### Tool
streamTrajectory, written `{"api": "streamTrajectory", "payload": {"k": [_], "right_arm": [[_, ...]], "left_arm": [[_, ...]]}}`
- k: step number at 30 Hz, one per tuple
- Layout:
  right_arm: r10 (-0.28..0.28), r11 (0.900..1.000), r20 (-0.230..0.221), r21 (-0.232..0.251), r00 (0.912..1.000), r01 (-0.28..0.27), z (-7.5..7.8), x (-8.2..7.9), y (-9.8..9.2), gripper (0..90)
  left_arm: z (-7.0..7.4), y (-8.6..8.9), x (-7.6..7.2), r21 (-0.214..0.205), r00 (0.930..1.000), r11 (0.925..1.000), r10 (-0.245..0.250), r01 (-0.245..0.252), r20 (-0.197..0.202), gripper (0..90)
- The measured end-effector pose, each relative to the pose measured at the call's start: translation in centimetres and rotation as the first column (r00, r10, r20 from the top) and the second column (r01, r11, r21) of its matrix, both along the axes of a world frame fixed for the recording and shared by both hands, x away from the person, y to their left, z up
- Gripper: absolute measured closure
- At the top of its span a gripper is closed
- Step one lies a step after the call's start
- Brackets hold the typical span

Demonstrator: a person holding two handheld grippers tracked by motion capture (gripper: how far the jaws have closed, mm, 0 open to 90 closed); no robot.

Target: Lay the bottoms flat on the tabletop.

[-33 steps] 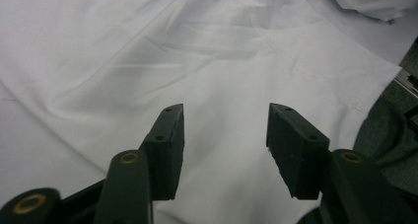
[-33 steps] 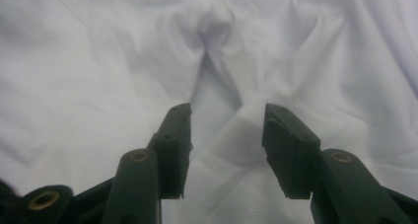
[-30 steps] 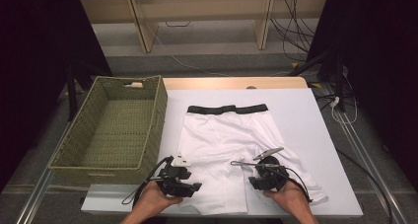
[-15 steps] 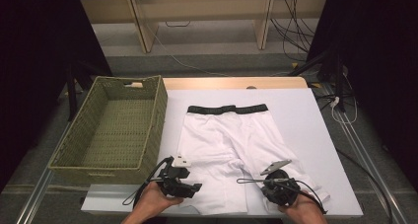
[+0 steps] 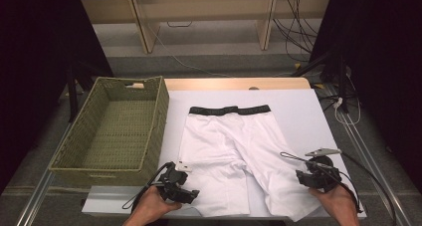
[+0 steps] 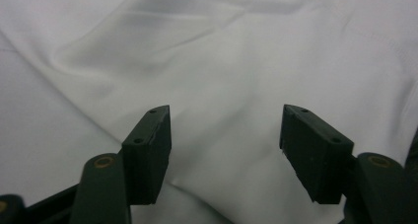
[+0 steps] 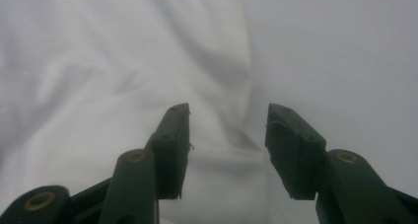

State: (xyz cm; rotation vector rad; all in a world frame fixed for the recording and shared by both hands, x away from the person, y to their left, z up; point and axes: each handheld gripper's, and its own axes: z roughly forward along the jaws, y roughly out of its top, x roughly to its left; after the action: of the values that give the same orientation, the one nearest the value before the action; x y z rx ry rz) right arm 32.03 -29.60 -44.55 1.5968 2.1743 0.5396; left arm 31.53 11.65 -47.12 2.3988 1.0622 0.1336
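Observation:
White shorts [image 5: 234, 146] with a black waistband [image 5: 230, 109] lie flat on the white table [image 5: 298, 111], legs toward me. My left gripper [image 5: 188, 189] rests at the hem of the left leg. In the left gripper view its jaws [image 6: 226, 135] stand open over wrinkled white cloth [image 6: 236, 56], pressing on nothing. My right gripper [image 5: 302, 178] sits at the outer edge of the right leg. Its jaws [image 7: 227, 135] have just been opening and now stand apart. A fold of the cloth [image 7: 148, 76] lies under and between them, next to bare table [image 7: 335, 61].
A woven green basket [image 5: 158, 117] with nothing in it stands left of the shorts, close to my left hand. Cables [image 5: 368, 186] trail from the right gripper off the table's right side. Shelving legs and wires stand behind the table.
My right hand has slid to the right, from the inner part of the right leg to its outer edge, and its jaws have parted. The left hand has stayed put.

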Motion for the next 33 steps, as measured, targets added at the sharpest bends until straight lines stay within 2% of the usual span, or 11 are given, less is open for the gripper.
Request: {"api": "streamTrajectory", "payload": {"k": [2, 5, 9, 10, 12, 18, 20, 23, 27, 29, 33], "right_arm": [[-0.020, 0.9998, -0.016, -0.004, 0.9997, 0.020, -0.4, 0.3, -0.6, 53.2], [-0.030, 0.9995, -0.037, 0.001, 0.9989, 0.031, -0.9, 0.8, -1.2, 56.2], [-0.009, 0.9999, -0.079, 0.012, 0.9968, 0.010, -1.6, 1.2, -1.4, 75.0], [0.001, 0.9996, -0.082, 0.029, 0.9967, 0.001, -1.5, 1.2, -1.5, 81.8], [0.007, 1.0000, -0.084, -0.001, 0.9965, -0.007, -1.4, 1.1, -1.4, 89.0], [-0.069, 0.9971, -0.082, 0.026, 0.9942, 0.072, -0.9, 1.1, -3.8, 89.5], [-0.094, 0.9944, -0.079, 0.041, 0.9924, 0.098, -0.9, 1.0, -4.7, 88.5], [-0.125, 0.9904, -0.066, 0.050, 0.9899, 0.129, -0.9, 1.0, -5.2, 72.9], [-0.089, 0.9894, -0.017, 0.113, 0.9958, 0.091, 0.2, 0.2, -4.4, 65.2], [-0.035, 0.9882, 0.009, 0.150, 0.9994, 0.033, 0.7, -0.2, -3.4, 62.8], [0.053, 0.9785, 0.014, 0.199, 0.9985, -0.054, 0.9, -0.3, -0.4, 58.3]], "left_arm": [[-0.2, -0.1, -0.2, 0.019, 0.9998, 0.9997, -0.013, 0.013, 0.014, 44.4], [-0.1, -0.3, -0.6, 0.041, 0.9983, 0.9985, -0.039, 0.037, 0.043, 62.6], [-0.1, -0.2, -0.7, 0.044, 0.9965, 0.9966, -0.072, 0.070, 0.044, 87.4], [-0.1, -0.1, -0.8, 0.046, 0.9959, 0.9960, -0.079, 0.076, 0.046, 88.3], [0.0, 0.1, -0.8, 0.052, 0.9950, 0.9948, -0.090, 0.088, 0.042, 89.2], [0.3, 1.6, -1.0, 0.062, 0.9946, 0.9941, -0.092, 0.089, 0.047, 89.4], [0.3, 2.0, -1.1, 0.063, 0.9952, 0.9943, -0.089, 0.086, 0.042, 89.4], [0.3, 2.2, -1.0, 0.059, 0.9958, 0.9952, -0.082, 0.079, 0.041, 89.1], [0.5, 2.4, -1.0, 0.070, 0.9950, 0.9944, -0.083, 0.079, 0.055, 88.9], [0.6, 2.6, -0.9, 0.069, 0.9959, 0.9953, -0.072, 0.068, 0.056, 88.9], [0.6, 2.9, -0.8, 0.089, 0.9964, 0.9945, -0.060, 0.055, 0.060, 88.8]]}}
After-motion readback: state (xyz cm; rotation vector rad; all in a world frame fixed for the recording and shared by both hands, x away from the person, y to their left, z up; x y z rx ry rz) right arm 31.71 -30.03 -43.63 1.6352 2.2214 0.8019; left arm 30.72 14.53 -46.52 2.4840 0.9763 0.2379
